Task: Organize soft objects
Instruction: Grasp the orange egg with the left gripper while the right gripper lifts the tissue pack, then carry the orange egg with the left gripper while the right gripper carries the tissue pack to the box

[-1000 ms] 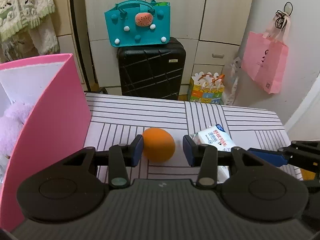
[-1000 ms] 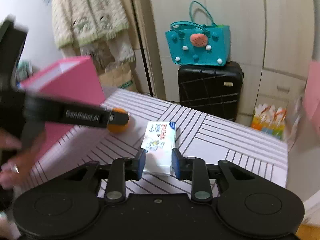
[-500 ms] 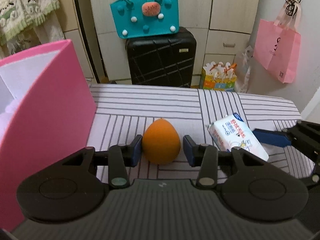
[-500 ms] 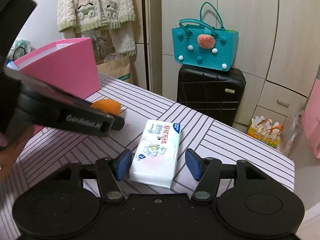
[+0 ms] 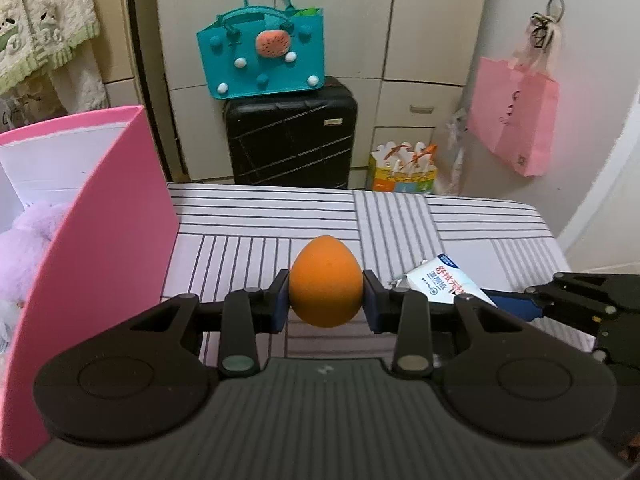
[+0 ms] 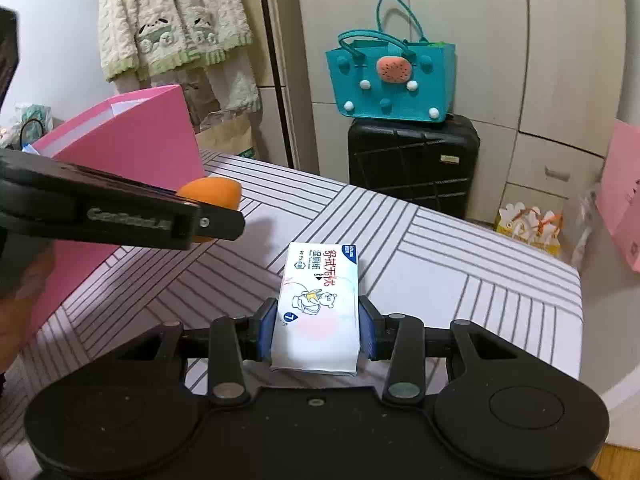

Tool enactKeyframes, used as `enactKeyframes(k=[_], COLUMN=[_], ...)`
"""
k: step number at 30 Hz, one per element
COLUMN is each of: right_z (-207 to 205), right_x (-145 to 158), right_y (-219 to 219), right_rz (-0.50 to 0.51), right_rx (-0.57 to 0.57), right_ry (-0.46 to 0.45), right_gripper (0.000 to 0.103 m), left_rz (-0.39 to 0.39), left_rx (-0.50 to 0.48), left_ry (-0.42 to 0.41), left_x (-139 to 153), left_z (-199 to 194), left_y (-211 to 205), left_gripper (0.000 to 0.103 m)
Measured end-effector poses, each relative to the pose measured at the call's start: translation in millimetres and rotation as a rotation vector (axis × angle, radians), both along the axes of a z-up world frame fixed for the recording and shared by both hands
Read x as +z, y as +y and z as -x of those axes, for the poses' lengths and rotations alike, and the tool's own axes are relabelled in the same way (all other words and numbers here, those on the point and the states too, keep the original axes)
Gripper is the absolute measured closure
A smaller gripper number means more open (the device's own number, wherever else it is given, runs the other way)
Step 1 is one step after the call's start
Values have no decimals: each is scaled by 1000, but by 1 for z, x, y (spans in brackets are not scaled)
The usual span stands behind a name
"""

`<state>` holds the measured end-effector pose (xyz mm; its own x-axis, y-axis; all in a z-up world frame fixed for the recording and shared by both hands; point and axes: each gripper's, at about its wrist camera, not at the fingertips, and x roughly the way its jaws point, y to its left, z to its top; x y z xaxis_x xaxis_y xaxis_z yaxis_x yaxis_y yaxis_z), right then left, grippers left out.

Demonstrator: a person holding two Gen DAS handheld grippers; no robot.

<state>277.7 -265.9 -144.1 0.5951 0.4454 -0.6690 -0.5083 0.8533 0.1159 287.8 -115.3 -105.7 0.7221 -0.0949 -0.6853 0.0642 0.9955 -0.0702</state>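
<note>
Soft items relative to the pink box [image 5: 100,248]

The orange egg-shaped sponge [image 5: 326,282] stands upright, narrow end up, just right of the pink box's open corner and raised off the striped surface, with a blue pad against each flank. The white tissue pack [image 6: 318,304], printed with red characters, a blue corner label and a cartoon bear, lies flat and lengthwise farther right of the box, well apart from it, with a pad against each long side. A lilac plush toy [image 5: 24,248] sits inside the box against its left wall.
</note>
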Motion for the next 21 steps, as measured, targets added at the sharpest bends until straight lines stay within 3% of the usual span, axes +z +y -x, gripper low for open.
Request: enactKeyframes(k=[9,18,21], right_z=[32,68,82], right_x=[17,30,38], right_y=[-6,-12,-12], right_rz=[-46,-103,-124], right_rx=[-27,-33,-30], right_ry=[37,110,127], right_gripper=[57,57,57], left_rz=[101,148,153], left_rx=[-60,-129,-147], left_ry=[22,-11,25], left_x=[14,37,40], left_z=[46,93,106], left_y=[12,28,33], left_gripper=[67,67,67])
